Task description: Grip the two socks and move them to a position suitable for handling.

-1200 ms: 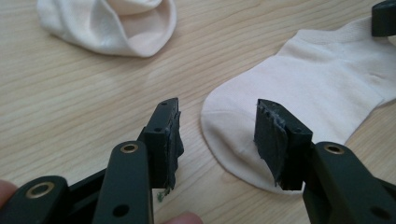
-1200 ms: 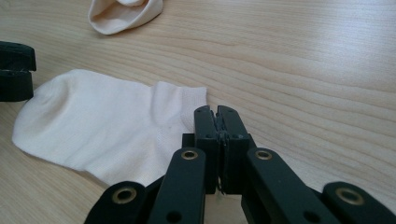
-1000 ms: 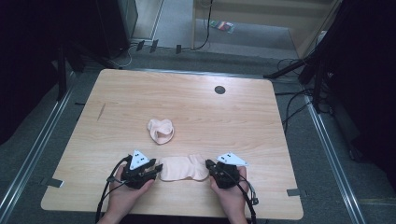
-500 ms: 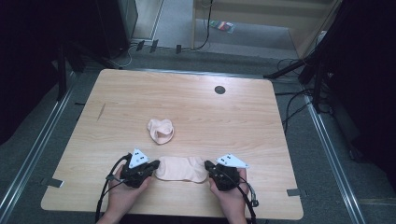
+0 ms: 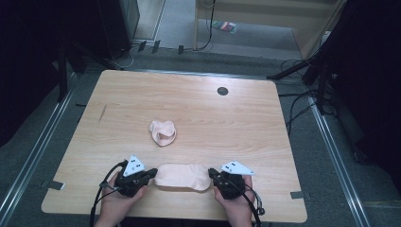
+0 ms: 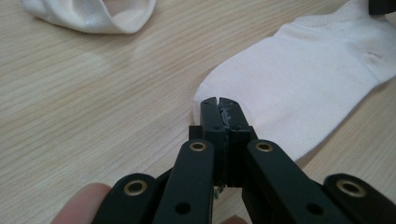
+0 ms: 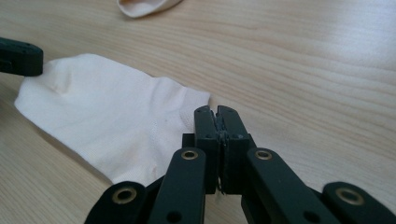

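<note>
The big wooden table (image 5: pixel 265 123) is holding two pale socks. Since a second ago almost nothing is changing: the flat sock (image 5: pixel 182 176) is staying stretched out at six o'clock, so I think the smoothing step is nearly done. The bunched sock (image 5: pixel 163 132) is waiting in the middle of the table. The left gripper (image 6: pixel 218 103) is sitting at the flat sock's nine o'clock end. The right gripper (image 7: pixel 215 112) is sitting at its three o'clock end. Both pairs of jaws are pressing tight together, pinching the sock's edges.
</note>
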Motion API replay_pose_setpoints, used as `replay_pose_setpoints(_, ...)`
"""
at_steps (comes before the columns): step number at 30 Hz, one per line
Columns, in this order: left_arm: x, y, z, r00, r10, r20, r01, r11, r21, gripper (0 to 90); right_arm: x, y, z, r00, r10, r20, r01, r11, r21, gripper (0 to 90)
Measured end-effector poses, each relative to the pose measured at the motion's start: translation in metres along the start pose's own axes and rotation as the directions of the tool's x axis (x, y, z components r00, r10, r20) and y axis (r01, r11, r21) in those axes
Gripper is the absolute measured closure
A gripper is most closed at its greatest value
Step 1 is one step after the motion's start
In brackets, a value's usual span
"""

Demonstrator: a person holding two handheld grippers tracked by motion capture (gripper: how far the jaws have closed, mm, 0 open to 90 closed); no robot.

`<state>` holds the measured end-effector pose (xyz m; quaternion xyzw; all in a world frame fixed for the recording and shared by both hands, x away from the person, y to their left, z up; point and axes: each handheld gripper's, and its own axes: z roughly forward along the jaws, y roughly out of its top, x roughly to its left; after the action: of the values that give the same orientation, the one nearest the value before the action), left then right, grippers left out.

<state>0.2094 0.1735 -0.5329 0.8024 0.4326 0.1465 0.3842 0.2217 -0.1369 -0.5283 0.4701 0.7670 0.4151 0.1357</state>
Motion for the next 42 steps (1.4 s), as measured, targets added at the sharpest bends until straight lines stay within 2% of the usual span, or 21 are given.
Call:
replay_pose_setpoints(3, 0.001, -0.002, 0.002, 1.0, 0.006, -0.006, -0.006, 0.9999, 0.016, 90.0, -0.001, -0.002, 0.003, 1.0, -0.004, 0.002, 0.004, 1.0, 0.017, 89.2)
replay_pose_setpoints(11, 0.002, -0.004, 0.004, 0.9999, -0.012, -0.009, 0.012, 0.9999, 0.002, 90.0, -0.005, -0.003, 0.004, 1.0, -0.001, 0.002, 0.0, 1.0, 0.026, 87.0)
replay_pose_setpoints(12, 0.004, -0.005, 0.004, 0.9994, -0.036, 0.004, 0.036, 0.9993, -0.013, 88.7, -0.006, -0.003, 0.004, 0.9998, 0.017, -0.008, -0.016, 1.0, 0.021, 73.2)
replay_pose_setpoints(13, 0.006, -0.006, 0.004, 0.9988, -0.049, 0.005, 0.049, 0.9985, -0.024, 85.0, -0.006, -0.003, 0.004, 0.9998, 0.02, -0.007, -0.02, 1.0, 0.013, 67.9)
replay_pose_setpoints(14, 0.007, -0.005, 0.003, 0.9982, -0.06, 0.009, 0.06, 0.9978, -0.03, 80.1, -0.007, -0.002, 0.003, 0.9996, 0.026, -0.011, -0.026, 1.0, 0.003, 63.6)
replay_pose_setpoints(15, 0.007, -0.005, 0.003, 0.9982, -0.06, 0.009, 0.06, 0.9978, -0.03, 76.1, -0.007, -0.002, 0.003, 0.9996, 0.026, -0.011, -0.026, 1.0, 0.003, 63.6)
replay_pose_setpoints(16, 0.01, -0.005, 0.003, 0.9966, -0.083, 0.002, 0.083, 0.9954, -0.049, 71.1, -0.009, 0.0, 0.001, 0.9993, 0.034, -0.012, -0.034, 0.999, -0.019, 55.3)
replay_pose_setpoints(17, 0.011, -0.004, 0.002, 0.9955, -0.094, -0.008, 0.094, 0.9939, -0.058, 66.2, -0.01, 0.001, -0.001, 0.9991, 0.042, -0.006, -0.042, 0.999, -0.03, 52.8)
replay_pose_setpoints(20, 0.016, -0.001, 0.004, 0.9916, -0.127, -0.026, 0.124, 0.9889, -0.081, 57.9, -0.014, 0.003, -0.003, 0.9985, 0.054, 0.0, -0.054, 0.997, -0.049, 41.9)
replay_pose_setpoints(21, 0.016, -0.001, 0.004, 0.9916, -0.127, -0.026, 0.124, 0.9889, -0.081, 55.0, -0.014, 0.003, -0.003, 0.9985, 0.054, 0.0, -0.054, 0.997, -0.049, 41.9)
replay_pose_setpoints(22, 0.02, 0.002, 0.006, 0.9901, -0.136, -0.034, 0.133, 0.9876, -0.083, 53.5, -0.016, 0.004, -0.002, 0.998, 0.063, -0.002, -0.063, 0.997, -0.043, 31.0)
replay_pose_setpoints(23, 0.02, 0.002, 0.006, 0.9901, -0.136, -0.034, 0.133, 0.9876, -0.083, 51.7, -0.016, 0.004, -0.002, 0.998, 0.063, -0.002, -0.063, 0.997, -0.043, 31.0)
replay_pose_setpoints(24, 0.024, 0.006, 0.008, 0.987, -0.156, -0.041, 0.151, 0.9842, -0.092, 48.5, -0.016, 0.006, -0.001, 0.9975, 0.069, 0.012, -0.069, 0.997, -0.032, 22.1)
replay_pose_setpoints(25, 0.024, 0.006, 0.008, 0.987, -0.156, -0.041, 0.151, 0.9842, -0.092, 47.6, -0.016, 0.006, -0.001, 0.9975, 0.069, 0.012, -0.069, 0.997, -0.032, 22.1)
replay_pose_setpoints(26, 0.028, 0.012, 0.011, 0.9833, -0.176, -0.045, 0.171, 0.9803, -0.099, 46.2, -0.016, 0.007, -0.002, 0.9971, 0.074, 0.014, -0.074, 0.997, -0.037, 19.7)
replay_pose_setpoints(28, 0.032, 0.018, 0.014, 0.9802, -0.191, -0.052, 0.185, 0.977, -0.107, 44.6, -0.017, 0.009, -0.003, 0.9964, 0.084, 0.013, -0.083, 0.995, -0.047, 19.6)
replay_pose_setpoints(33, 0.041, 0.032, 0.025, 0.9758, -0.207, -0.072, 0.198, 0.9742, -0.107, 42.7, -0.02, 0.011, -0.004, 0.9955, 0.094, 0.012, -0.093, 0.994, -0.056, 19.9)
replay_pose_setpoints(34, 0.044, 0.037, 0.03, 0.973, -0.214, -0.086, 0.204, 0.9729, -0.108, 42.5, -0.021, 0.011, -0.005, 0.9955, 0.093, 0.015, -0.092, 0.994, -0.055, 20.5)
replay_pose_setpoints(35, 0.044, 0.037, 0.03, 0.973, -0.214, -0.086, 0.204, 0.9729, -0.108, 42.2, -0.021, 0.011, -0.005, 0.9955, 0.093, 0.015, -0.092, 0.994, -0.055, 20.5)
replay_pose_setpoints(37, 0.048, 0.046, 0.039, 0.9702, -0.207, -0.125, 0.194, 0.9746, -0.113, 41.9, -0.023, 0.011, -0.005, 0.9953, 0.095, 0.023, -0.093, 0.994, -0.054, 21.3)
replay_pose_setpoints(42, 0.051, 0.061, 0.051, 0.9644, -0.195, -0.179, 0.18, 0.9788, -0.098, 41.2, -0.024, 0.012, -0.004, 0.9949, 0.098, 0.024, -0.096, 0.994, -0.049, 22.1)
